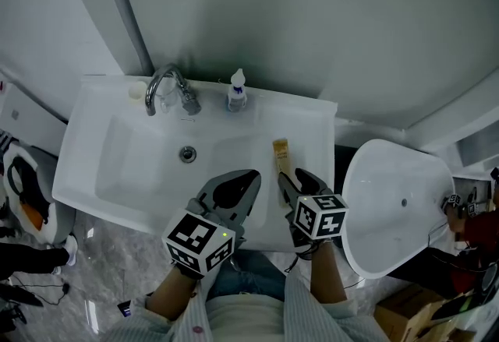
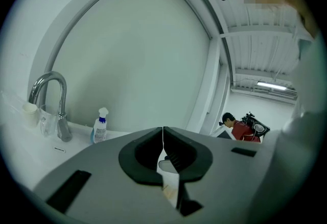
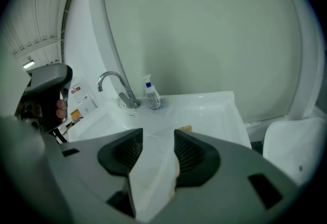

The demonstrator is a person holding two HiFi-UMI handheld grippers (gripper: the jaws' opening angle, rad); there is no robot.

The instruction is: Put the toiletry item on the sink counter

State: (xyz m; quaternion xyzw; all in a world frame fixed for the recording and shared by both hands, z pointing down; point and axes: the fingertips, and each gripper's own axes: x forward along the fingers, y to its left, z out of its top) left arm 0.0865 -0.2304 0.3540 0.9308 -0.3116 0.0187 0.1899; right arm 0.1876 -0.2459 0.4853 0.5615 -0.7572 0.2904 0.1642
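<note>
1. The head view shows both tools over the front edge of the white ceramic sink tabletop [image 1: 312, 122]. The left claw [image 1: 248, 181] is above the basin's near rim. The right claw [image 1: 290, 175] is over the flat ledge to the right of the basin.
2. The left gripper view shows the left claw [image 2: 163, 128] with its jaws pressed together at the tips and nothing clamped between them. Only white sink surface shows through the slot lower down.
3. The right gripper view shows the right claw [image 3: 158, 133] with its jaws parted and empty, and bare white tabletop between them.
4. The task's thing, a small tan oblong toiletry item [image 1: 281, 153], lies flat on the ledge to the right of the basin. It is just beyond the right claw's tips and free of both tools. In the right gripper view only its tan end [image 3: 185, 128] shows past one jaw. Whether it touches that jaw cannot be told.
5. Along the back ledge stand a curved chrome faucet [image 1: 168, 87] and a clear spray bottle with a white head and blue collar [image 1: 237, 91]. A small cream cup [image 1: 138, 89] sits at the left corner.
6. Only the left gripper view shows a clear glass tumbler [image 2: 47, 121] between the cup and the faucet. What either vessel holds cannot be made out.
7. A white toilet [image 1: 398, 200] stands to the right of the sink.
8. The left gripper view also shows a person in a red top [image 2: 240, 127] in the background.
9. Nothing lies between the right claw and the item.
</note>
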